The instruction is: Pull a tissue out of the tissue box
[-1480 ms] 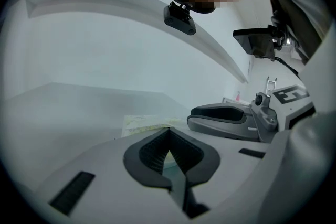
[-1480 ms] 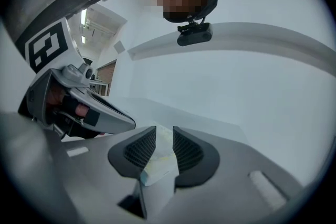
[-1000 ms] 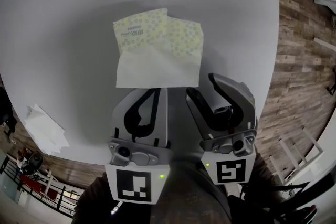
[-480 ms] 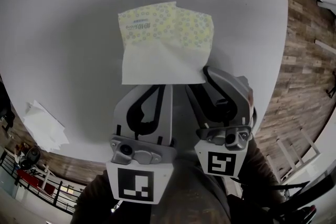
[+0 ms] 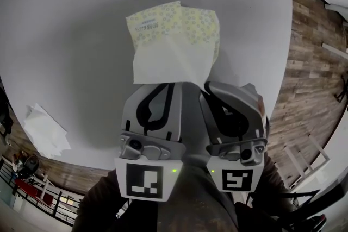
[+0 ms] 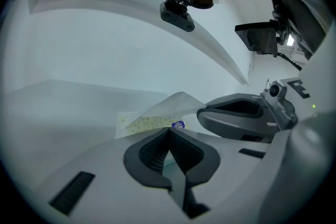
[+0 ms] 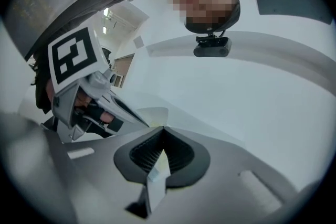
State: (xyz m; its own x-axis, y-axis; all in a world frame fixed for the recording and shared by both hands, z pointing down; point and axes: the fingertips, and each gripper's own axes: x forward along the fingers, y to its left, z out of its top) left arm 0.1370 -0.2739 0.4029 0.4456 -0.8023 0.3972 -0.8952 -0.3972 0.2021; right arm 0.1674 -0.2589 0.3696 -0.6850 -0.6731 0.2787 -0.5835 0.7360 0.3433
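Left tongs (image 5: 175, 86) are pressed together at the near edge of the tissue (image 5: 163, 62). Whether the pale sliver between their pads is tissue is unclear. Right tongs (image 5: 209, 86) have just closed, pinching the thin white sheet's right corner, which lifts off the tabletop (image 5: 70, 35). Its far part overlies the soft, yellow-patterned pack (image 5: 163, 16) mid-tabletop. Crumpled tissues (image 5: 46, 130) lie at the left edge, and bare white surface surrounds the pack.

The left tool (image 5: 175, 87) and the right tool (image 5: 209, 88) are light grey shells with black ribbed pads (image 6: 152, 157); their white cubes (image 5: 163, 185) carry black square markers (image 5: 237, 179).
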